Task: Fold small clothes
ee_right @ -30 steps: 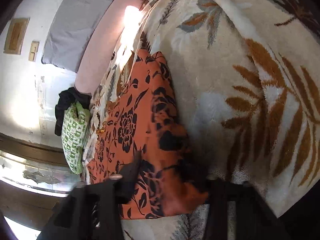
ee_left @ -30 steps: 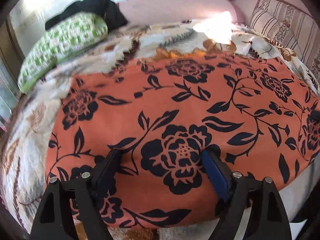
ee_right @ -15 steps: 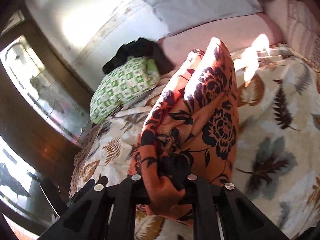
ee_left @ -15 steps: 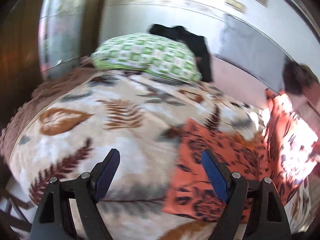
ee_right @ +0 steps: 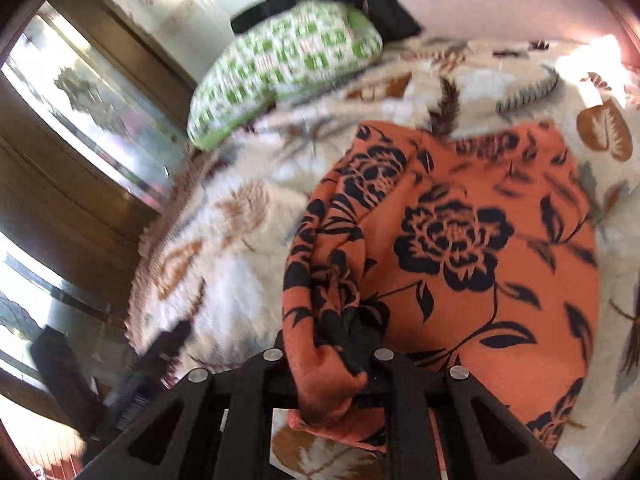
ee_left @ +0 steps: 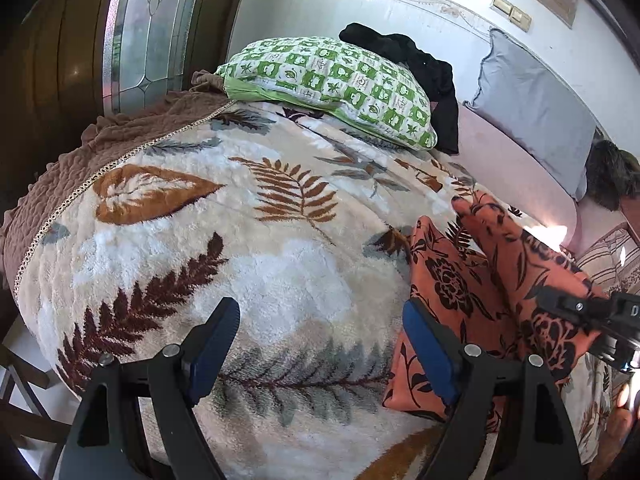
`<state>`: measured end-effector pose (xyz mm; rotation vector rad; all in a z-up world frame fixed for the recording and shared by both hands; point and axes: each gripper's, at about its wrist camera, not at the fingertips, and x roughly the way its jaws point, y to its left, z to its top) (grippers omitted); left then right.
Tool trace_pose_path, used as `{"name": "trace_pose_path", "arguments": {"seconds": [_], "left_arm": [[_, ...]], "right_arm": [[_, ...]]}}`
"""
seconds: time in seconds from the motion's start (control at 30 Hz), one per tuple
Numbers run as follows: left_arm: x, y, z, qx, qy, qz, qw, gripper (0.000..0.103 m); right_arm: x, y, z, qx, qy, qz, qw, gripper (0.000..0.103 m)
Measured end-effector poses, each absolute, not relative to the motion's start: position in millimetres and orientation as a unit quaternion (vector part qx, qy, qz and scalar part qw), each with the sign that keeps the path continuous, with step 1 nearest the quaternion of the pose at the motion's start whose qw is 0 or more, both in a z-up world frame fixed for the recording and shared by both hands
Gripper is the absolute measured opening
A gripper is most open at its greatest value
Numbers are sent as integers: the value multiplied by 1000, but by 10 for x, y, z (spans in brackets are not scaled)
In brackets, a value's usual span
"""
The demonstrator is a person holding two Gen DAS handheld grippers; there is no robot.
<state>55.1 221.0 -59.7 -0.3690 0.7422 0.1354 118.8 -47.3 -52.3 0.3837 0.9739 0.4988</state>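
**Orange cloth pinched on the bed**

The right gripper [ee_right: 326, 354] pinches the orange cloth with black flowers [ee_right: 472, 240]. The left gripper [ee_left: 320, 344] is spread wide, empty, above the fuzzy leaf-print blanket [ee_left: 280, 264]. Farther off lies a green checked pillow [ee_left: 332, 84]. No readable writing.

I see a bed [ee_left: 280, 280] with a fluffy leaf blanket, a green pillow [ee_left: 332, 88], a white wall [ee_left: 360, 12] and a glass door [ee_left: 152, 32].
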Motion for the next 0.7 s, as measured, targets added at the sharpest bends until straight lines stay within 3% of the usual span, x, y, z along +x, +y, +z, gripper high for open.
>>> {"name": "trace_pose_path", "arguments": {"seconds": [0.13,0.2,0.27,0.33,0.37,0.4,0.53,0.7], "left_arm": [[576,2202,-606,-184,362,60,912,84],[599,2197,-637,-184,369,58,909,84],[590,2195,-637,-183,367,59,910,84],[569,2209,-627,-187,363,57,911,84],[563,2215,-625,-191,362,57,911,84],[556,2216,-619,-196,362,49,910,84],[508,2098,-564,-225,364,-24,903,84],[478,1518,-549,-182,403,-113,890,84]], "right_arm": [[1149,-267,-656,187,455,263,830,14],[1201,-54,-1013,151,516,247,806,19],[1147,44,-1154,133,512,255,810,24],[1058,0,-1069,158,487,287,810,53],[1026,-39,-1017,174,480,310,802,87],[988,-85,-960,178,473,322,801,101],[780,-528,-808,219,433,307,819,101],[602,-1287,-905,299,416,260,819,101]]}}
